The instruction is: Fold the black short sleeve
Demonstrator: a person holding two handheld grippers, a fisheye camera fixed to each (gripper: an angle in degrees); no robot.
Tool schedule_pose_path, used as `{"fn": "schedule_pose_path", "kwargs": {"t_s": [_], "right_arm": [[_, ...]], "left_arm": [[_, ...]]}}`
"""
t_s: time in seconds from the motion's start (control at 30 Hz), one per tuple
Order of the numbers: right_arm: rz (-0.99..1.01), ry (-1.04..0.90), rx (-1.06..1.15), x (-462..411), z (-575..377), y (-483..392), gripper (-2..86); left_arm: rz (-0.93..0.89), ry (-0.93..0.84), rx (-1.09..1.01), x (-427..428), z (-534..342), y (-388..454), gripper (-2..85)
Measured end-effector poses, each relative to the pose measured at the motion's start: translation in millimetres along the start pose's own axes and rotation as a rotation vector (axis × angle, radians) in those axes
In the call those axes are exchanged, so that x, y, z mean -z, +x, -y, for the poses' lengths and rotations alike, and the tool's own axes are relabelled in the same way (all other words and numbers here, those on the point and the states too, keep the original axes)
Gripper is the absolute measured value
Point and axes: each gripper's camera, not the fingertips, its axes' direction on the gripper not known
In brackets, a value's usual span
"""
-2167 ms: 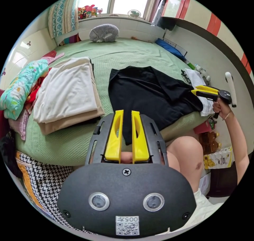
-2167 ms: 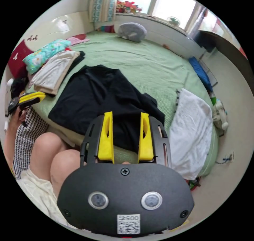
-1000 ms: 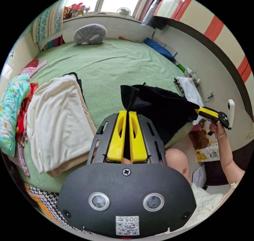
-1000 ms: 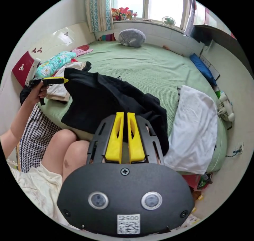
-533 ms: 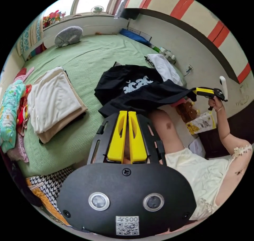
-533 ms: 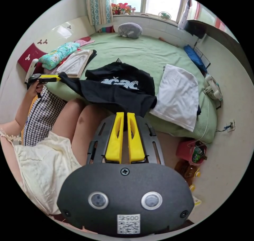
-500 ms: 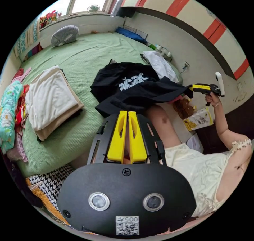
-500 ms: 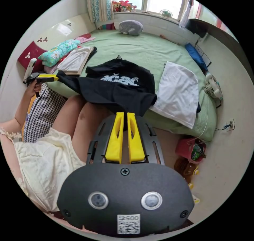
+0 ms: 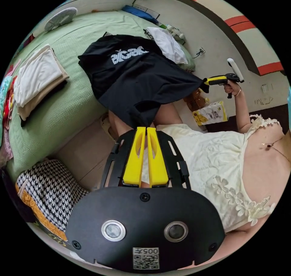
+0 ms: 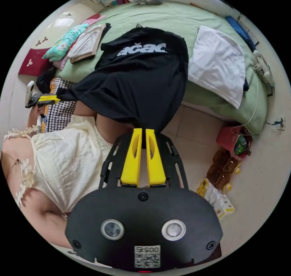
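Note:
The black short sleeve (image 9: 136,75) with white lettering is stretched from the green bed toward the person's lap. My left gripper (image 9: 145,129) is shut on one bottom corner of it. My right gripper (image 10: 143,132) is shut on the other corner. In the left gripper view the right gripper (image 9: 207,82) shows at the right, held by a hand, with the hem taut between the two. In the right gripper view the left gripper (image 10: 57,99) shows at the left. The black short sleeve (image 10: 142,75) lies print up, its upper part resting on the bed.
A folded cream and beige stack (image 9: 36,79) lies on the green bed (image 9: 60,106). A white cloth (image 10: 218,63) lies to the shirt's right. A houndstooth bag (image 9: 48,191), a red bin (image 10: 232,139), bottles and a packet (image 10: 216,197) are on the floor. A person in a cream top sits close.
Both grippers closed on the shirt's corners, lifted it and flipped it print up, then drew the hem back off the bed's edge over the person's lap.

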Motion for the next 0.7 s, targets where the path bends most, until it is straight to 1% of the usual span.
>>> {"fn": "schedule_pose_path", "kwargs": {"t_s": [0.1, 0.17, 0.23, 0.3, 0.33, 0.4, 0.47, 0.53, 0.6, 0.7], "right_arm": [[-0.046, -0.111, -0.017, -19.4, 6.9, 4.2, 1.0], [-0.097, -0.128, -0.022, -19.5, 16.7, 7.4, 1.6], [-0.127, -0.091, -0.013, -8.0, 35.0, 9.8, 2.1], [-0.153, 0.023, 0.031, 15.1, 75.3, 8.9, 3.9], [-0.166, 0.054, 0.042, 20.2, 87.9, 8.1, 4.5], [-0.206, 0.166, 0.091, 33.0, 143.4, 5.0, 8.5], [-0.217, 0.222, 0.127, 35.4, 187.8, 5.5, 10.8], [-0.23, 0.263, 0.129, 34.1, 230.7, 10.8, 12.5], [-0.237, 0.286, 0.097, 28.2, 281.5, 25.8, 13.6], [-0.207, 0.263, 0.019, 15.9, 332.0, 51.4, 14.1]], "left_arm": [[0.037, -0.109, 0.048, -18.3, -0.3, -9.6, 0.5], [0.054, -0.14, 0.057, -15.6, 4.8, -18.3, 0.5], [0.155, -0.1, 0.062, 0.9, 20.9, -28.7, 0.6], [0.299, -0.018, 0.035, 25.1, 61.3, -42.4, 1.4], [0.322, 0.006, 0.021, 29.5, 74.0, -46.0, 1.8], [0.383, 0.108, -0.01, 37.6, 130.6, -68.0, 5.6], [0.384, 0.152, 0.032, 33.7, 175.2, -93.2, 8.1], [0.333, 0.181, 0.049, 24.8, 215.8, -117.2, 10.0], [0.301, 0.208, 0.104, 10.0, 258.7, -145.7, 12.5], [0.289, 0.187, 0.163, -12.8, 294.1, -175.1, 14.0]]}}
